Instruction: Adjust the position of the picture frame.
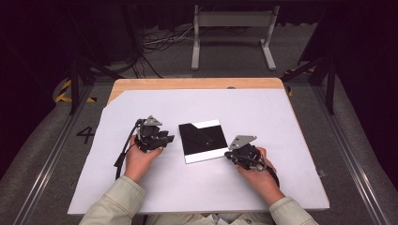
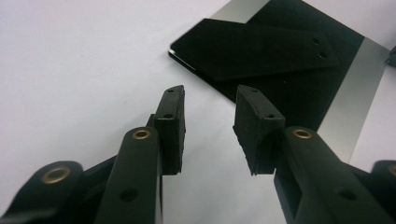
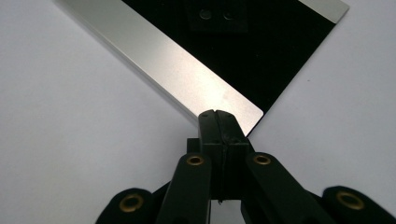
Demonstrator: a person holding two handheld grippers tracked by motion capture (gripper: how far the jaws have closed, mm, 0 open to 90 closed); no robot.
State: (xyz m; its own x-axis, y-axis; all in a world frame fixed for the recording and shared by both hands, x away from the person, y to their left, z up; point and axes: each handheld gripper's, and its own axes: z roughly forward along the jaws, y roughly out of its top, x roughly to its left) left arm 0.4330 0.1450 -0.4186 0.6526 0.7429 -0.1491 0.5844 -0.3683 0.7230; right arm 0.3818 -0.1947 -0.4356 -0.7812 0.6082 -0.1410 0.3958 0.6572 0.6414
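Both grippers set at a black-and-silver plate lying flat at frame centre.
The right gripper (image 1: pixel 231 155), jaws shut with nothing between them, butts the plate (image 1: pixel 202 139) at its lower-right corner; the left gripper (image 1: pixel 168 137), jaws wide, faces its left edge, probably about to grasp, needing a low approach. White sheet (image 1: pixel 263 112) over wooden tabletop (image 1: pixel 197 83); dark room, metal stand (image 1: pixel 233 33) behind.

Glossy black plate (image 1: pixel 202 138) with silver edge bands, white sheet (image 1: pixel 263 117), light wood table (image 1: pixel 187 83), black fingers (image 2: pixel 172 122)

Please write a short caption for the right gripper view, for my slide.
Shut right gripper at the silver corner of a flat black-and-silver panel lying on a white sheet.
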